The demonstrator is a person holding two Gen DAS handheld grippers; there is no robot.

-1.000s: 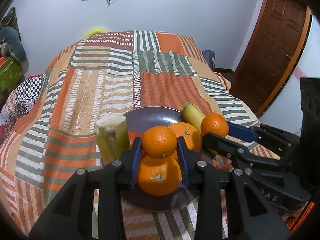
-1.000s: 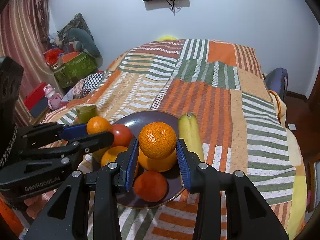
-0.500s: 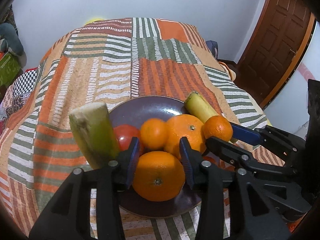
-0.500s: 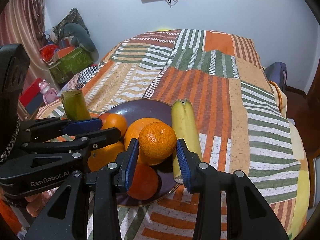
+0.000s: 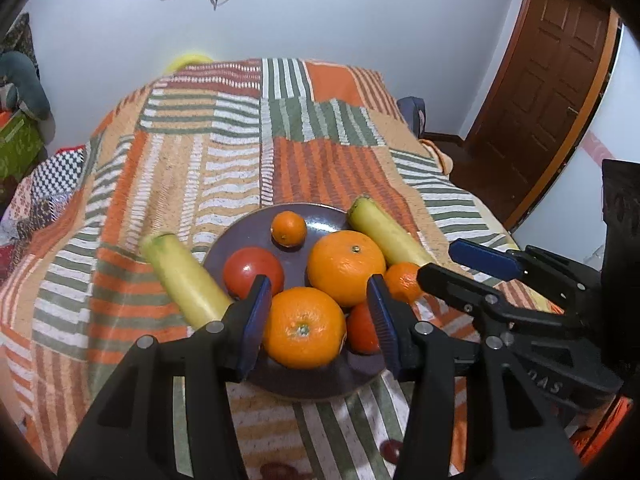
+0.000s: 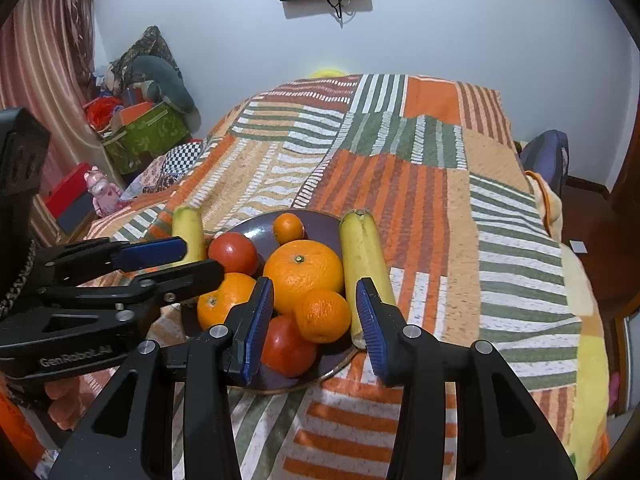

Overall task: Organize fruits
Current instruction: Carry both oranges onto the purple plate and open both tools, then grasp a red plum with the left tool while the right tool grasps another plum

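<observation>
Both claws gape over the fruit plate

Left gripper point(image 5: 318, 312) and right gripper point(image 6: 315, 310) stand wide open, holding nothing; round dark purple plate point(image 5: 240, 236) carries oranges, tomatoes, with pale yellow bananas at 3 and 9 o'clock.

White walls point(image 6: 460, 32), striped bedspread point(image 6: 400, 184), brown door point(image 5: 548, 92).

**Both grippers open, side by side**

The left gripper point(image 5: 318, 318) points forward with its jaws spread wide; the blue pads point(image 5: 255, 320) face each other across a broad gap and clamp nothing. The right gripper point(image 6: 314, 322) takes the same pose, jaws apart, pads point(image 6: 370, 324) facing inward. In each wrist view the other gripper enters from the side, level with the first, its two black fingers likewise parted. The two tools lie near each other without touching.
</observation>
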